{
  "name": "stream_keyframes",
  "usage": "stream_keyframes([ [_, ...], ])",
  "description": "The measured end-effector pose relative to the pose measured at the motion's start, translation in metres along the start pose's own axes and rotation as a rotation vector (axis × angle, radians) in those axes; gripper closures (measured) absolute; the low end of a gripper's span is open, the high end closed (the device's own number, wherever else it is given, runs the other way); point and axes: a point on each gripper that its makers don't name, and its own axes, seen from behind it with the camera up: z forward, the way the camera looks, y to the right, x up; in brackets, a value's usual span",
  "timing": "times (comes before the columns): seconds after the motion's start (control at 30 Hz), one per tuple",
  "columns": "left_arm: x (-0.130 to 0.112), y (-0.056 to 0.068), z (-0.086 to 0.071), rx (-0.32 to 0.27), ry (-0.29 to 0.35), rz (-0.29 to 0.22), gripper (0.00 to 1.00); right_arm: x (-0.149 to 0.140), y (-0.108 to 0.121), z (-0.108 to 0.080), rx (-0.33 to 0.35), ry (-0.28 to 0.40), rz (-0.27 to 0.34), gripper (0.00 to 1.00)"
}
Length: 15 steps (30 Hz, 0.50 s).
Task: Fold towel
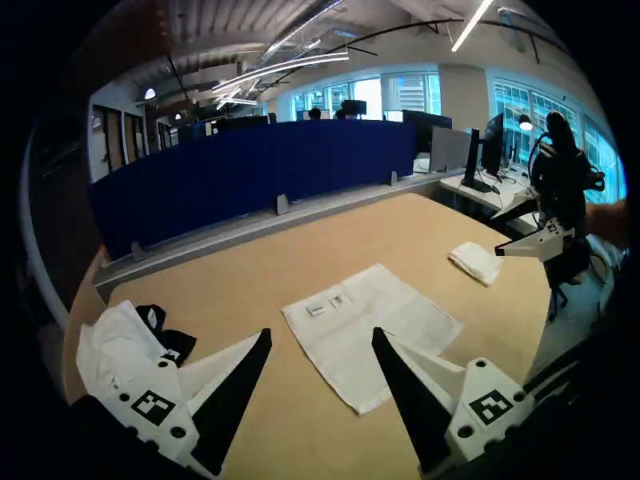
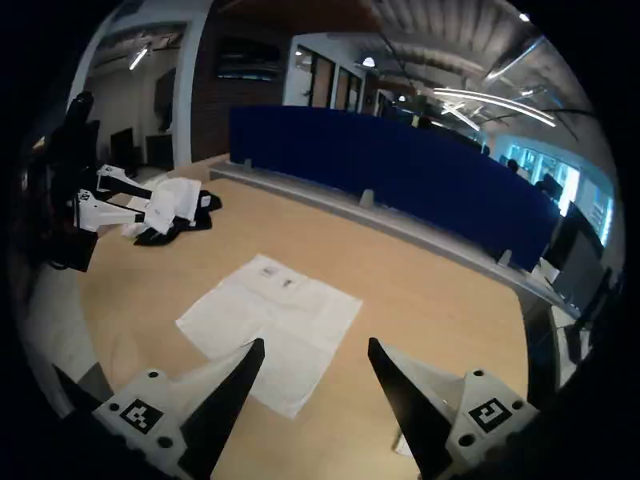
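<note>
The towel (image 1: pixel 376 320) is thin white cloth, matt and faintly creased. The table (image 1: pixel 240 264) looks like smooth pale wood with a soft sheen. The left gripper (image 1: pixel 320 331) has fingers (image 1: pixel 212 368) of matt white plastic, faced black. The partition (image 1: pixel 240 172) looks like matt blue fabric.

R gripper (image 2: pixel 315 342), jaws apart, over flat white towel (image 2: pixel 272 316) on wood table (image 2: pixel 424 304).

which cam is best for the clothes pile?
Left gripper view: the clothes pile sits close and large, white over black, its near edge behind a finger of the left gripper. Right gripper view shows it far and small, partly behind that gripper.
</note>
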Motion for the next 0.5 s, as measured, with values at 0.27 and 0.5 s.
stream_keyframes([
  [0.27, -0.04, 0.022, 0.015, -0.071, -0.106, 0.044, 0.07, -0.035, -0.009, 0.018, 0.063, -0.1, -0.046, 0.0],
  [0.5, -0.084, 0.029, 0.034, -0.112, -0.203, 0.14, 0.07, -0.079, -0.007, 0.042, 0.09, -0.185, -0.097, 0.0],
])
